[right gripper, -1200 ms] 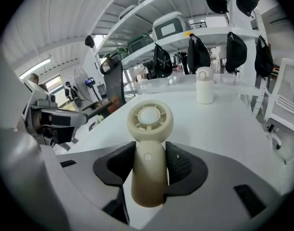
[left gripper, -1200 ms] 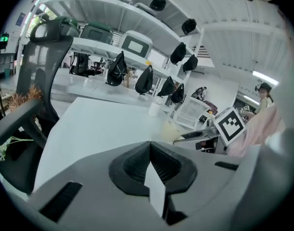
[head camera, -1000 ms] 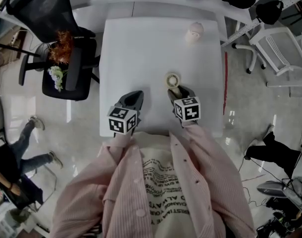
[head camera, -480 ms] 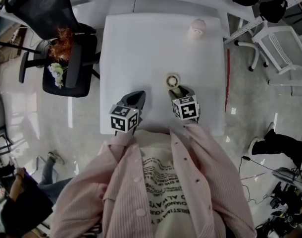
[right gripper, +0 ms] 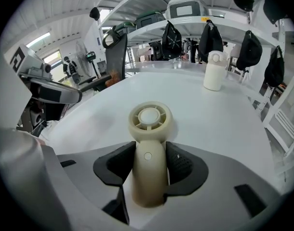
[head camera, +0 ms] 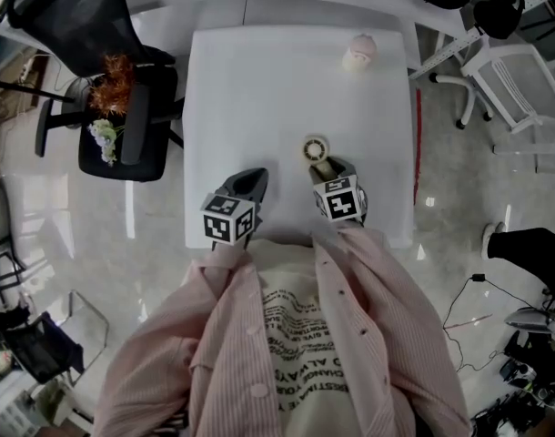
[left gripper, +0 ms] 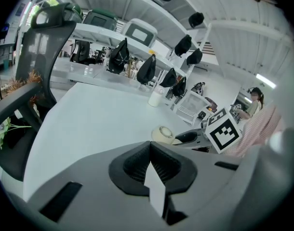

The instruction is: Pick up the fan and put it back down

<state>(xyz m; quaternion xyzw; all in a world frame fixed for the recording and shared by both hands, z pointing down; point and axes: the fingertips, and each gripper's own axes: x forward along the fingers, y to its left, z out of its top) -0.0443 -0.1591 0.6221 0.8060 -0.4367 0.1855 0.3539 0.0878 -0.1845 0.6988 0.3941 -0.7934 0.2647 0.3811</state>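
One fan — clamped by handle, right tongs

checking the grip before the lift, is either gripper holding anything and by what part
The right gripper holds the fan by its handle, just below the round head. The left gripper is shut on nothing.

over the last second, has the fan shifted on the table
No. The fan sits at the same spot on the table, at the same offset from the white cup near its far edge.
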